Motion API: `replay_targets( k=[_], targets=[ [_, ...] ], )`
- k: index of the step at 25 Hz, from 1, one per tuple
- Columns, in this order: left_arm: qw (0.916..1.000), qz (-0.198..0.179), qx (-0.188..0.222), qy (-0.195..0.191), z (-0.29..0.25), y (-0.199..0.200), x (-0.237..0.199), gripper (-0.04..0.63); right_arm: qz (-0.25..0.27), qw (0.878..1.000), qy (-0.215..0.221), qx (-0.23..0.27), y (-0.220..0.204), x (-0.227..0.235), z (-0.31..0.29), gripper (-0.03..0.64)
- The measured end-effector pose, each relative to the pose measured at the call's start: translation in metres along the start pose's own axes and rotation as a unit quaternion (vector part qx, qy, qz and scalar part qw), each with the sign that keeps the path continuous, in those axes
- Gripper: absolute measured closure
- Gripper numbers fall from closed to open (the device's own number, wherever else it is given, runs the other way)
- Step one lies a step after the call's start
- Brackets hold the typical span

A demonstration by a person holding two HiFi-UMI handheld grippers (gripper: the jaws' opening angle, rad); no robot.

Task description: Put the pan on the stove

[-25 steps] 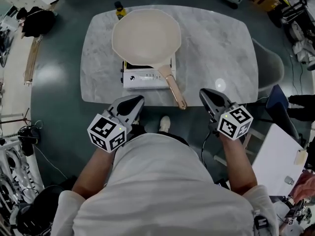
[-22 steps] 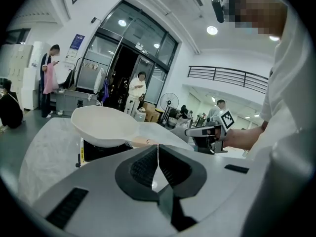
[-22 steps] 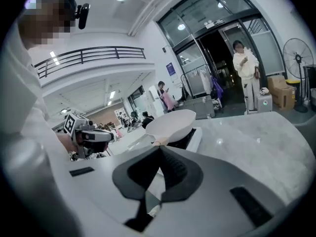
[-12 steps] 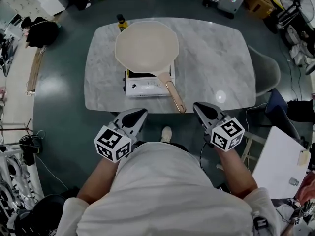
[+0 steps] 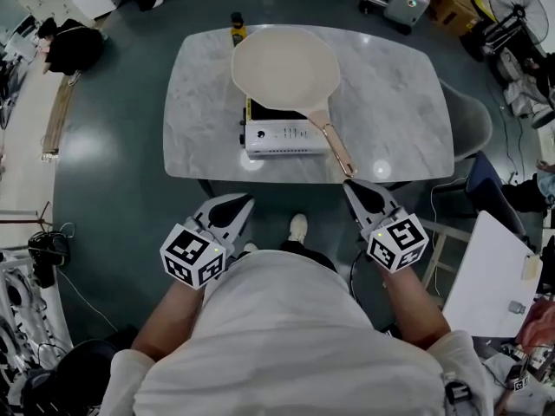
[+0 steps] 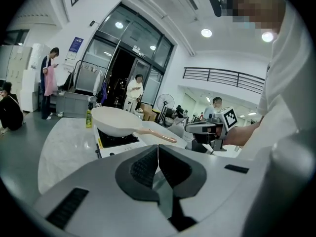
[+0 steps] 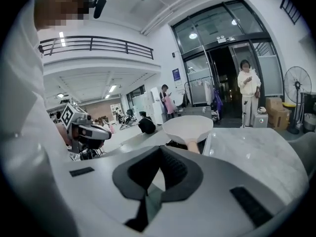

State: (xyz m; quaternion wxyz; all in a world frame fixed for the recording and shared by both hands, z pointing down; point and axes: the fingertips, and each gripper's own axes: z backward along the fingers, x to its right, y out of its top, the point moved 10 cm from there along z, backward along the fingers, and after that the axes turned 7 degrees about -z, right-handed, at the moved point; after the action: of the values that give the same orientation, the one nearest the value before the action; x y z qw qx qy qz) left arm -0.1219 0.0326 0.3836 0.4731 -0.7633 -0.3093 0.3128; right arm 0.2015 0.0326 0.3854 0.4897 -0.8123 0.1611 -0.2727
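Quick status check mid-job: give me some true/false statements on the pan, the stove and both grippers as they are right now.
1. The pan sits on the stove. True.
2. The right gripper is clamped on the pan's handle. False: its jaws are shut on nothing, and the handle lies beyond them.
3. The left gripper is open. False: its jaws are together, with nothing between them.
4. A bottle stands behind the pan at the far edge of the table. True.

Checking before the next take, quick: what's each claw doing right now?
Left claw: closed, holding nothing.
Right claw: closed, holding nothing.
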Motion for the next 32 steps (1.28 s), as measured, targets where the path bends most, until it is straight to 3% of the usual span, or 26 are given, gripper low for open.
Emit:
replay_targets(
  k=[6,15,32],
  targets=[
    [1.0,0.002,-0.003,-0.006,0.041,-0.022,-0.001,0.577,0.016,1.0,-0.001,-0.005,-0.013,-0.051,-0.006,0.609],
    [0.9997,0.002,0.004,-0.023,0.071,-0.044,0.003,0.577,0.013,1.0,-0.016,-0.002,-0.029,-0.091,0.002,0.609],
    [0.9994,-0.001,0.013,-0.032,0.102,-0.06,0.004,0.577,0.023,0.999,-0.024,-0.002,-0.038,-0.131,0.008,0.609]
  ],
)
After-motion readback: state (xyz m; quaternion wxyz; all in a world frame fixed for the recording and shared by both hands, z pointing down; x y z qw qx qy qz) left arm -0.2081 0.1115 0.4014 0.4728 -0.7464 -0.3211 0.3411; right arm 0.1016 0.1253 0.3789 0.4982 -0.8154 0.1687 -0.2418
